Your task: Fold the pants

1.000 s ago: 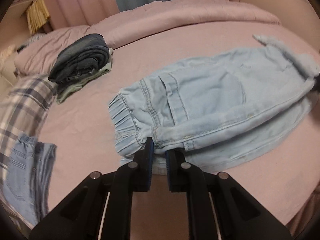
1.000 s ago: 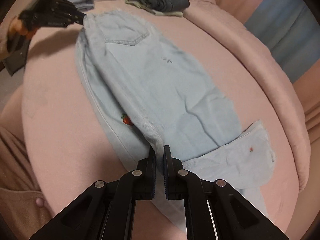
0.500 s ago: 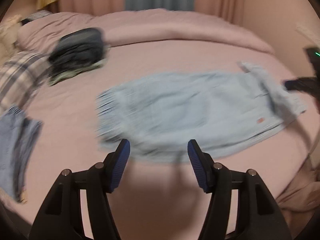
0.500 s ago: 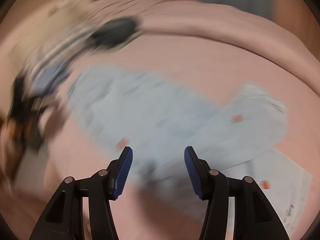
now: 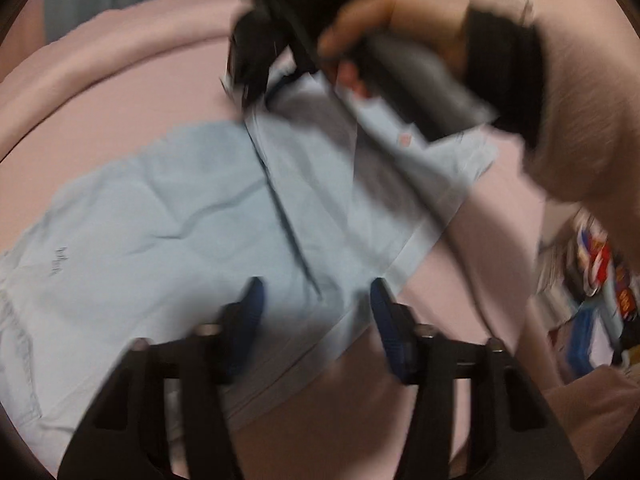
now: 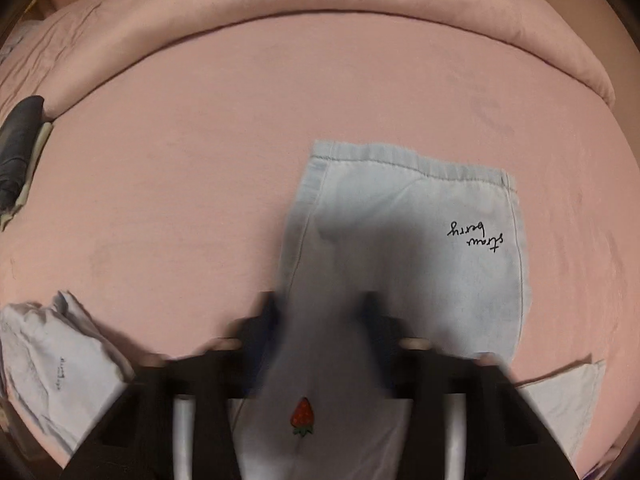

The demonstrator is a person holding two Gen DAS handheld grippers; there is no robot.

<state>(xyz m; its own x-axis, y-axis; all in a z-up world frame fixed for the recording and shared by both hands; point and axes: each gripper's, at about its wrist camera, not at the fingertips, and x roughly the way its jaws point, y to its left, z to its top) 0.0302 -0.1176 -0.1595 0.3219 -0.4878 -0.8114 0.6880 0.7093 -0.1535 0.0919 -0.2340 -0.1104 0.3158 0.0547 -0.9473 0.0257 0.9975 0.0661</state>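
Left wrist view: left claw parted, jaws just been closing, cloth beneath unpinched, over near edge of light-blue pants lying lower-left to upper-right on pink bed; a hand at far hem | Right wrist view: right claw parted, just been closing, straddling unpinched leg running straight ahead; folded dark clothes at bed's left edge.

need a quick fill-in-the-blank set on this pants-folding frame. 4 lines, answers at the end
1. The light blue pants lie on a ___ bed sheet.
2. The red patch sewn on the pants is a ___.
3. The black script on the leg reads "straw ___".
4. In the right wrist view, the dark folded garment sits at the ___ edge.

Answers: pink; strawberry; berry; left
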